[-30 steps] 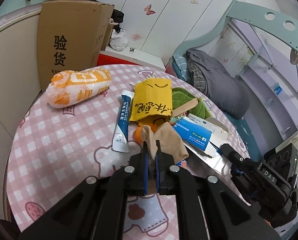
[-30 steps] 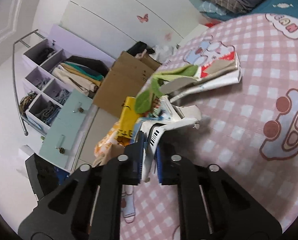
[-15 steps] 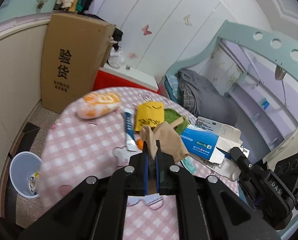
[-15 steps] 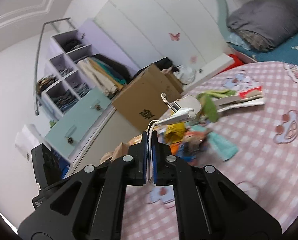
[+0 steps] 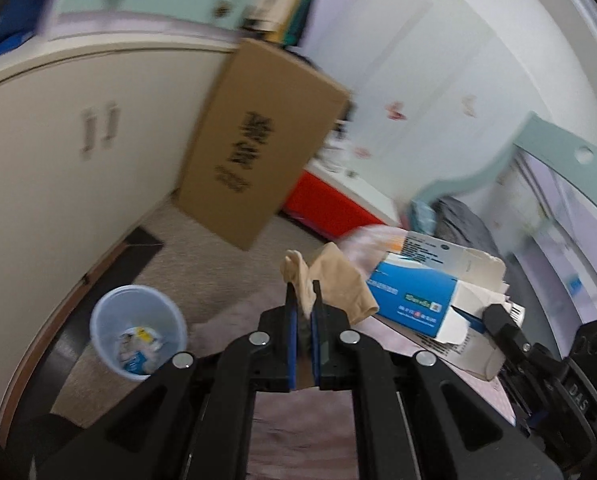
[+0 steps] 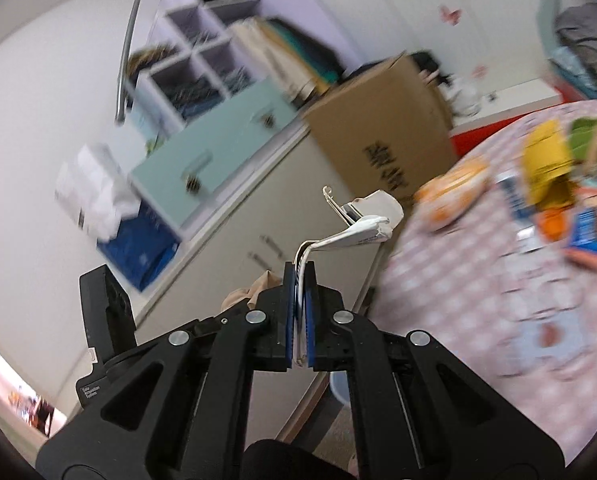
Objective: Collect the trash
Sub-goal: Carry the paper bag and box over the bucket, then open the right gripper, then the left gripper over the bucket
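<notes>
My left gripper is shut on a beige sock-like cloth, held in the air over the table edge. A pale blue trash bin with scraps inside stands on the floor below and to the left. My right gripper is shut on flattened white packaging with a blue carton; the carton also shows in the left wrist view. The right gripper's body is at the lower right there.
The pink checked round table holds an orange snack bag, a yellow packet, green cloth and other litter. A tall cardboard box leans by cream cabinets. A bed lies at the right.
Both grippers have lifted their loads off the table and swung left, away from it. The trash bin on the floor has come closer in the left wrist view.
</notes>
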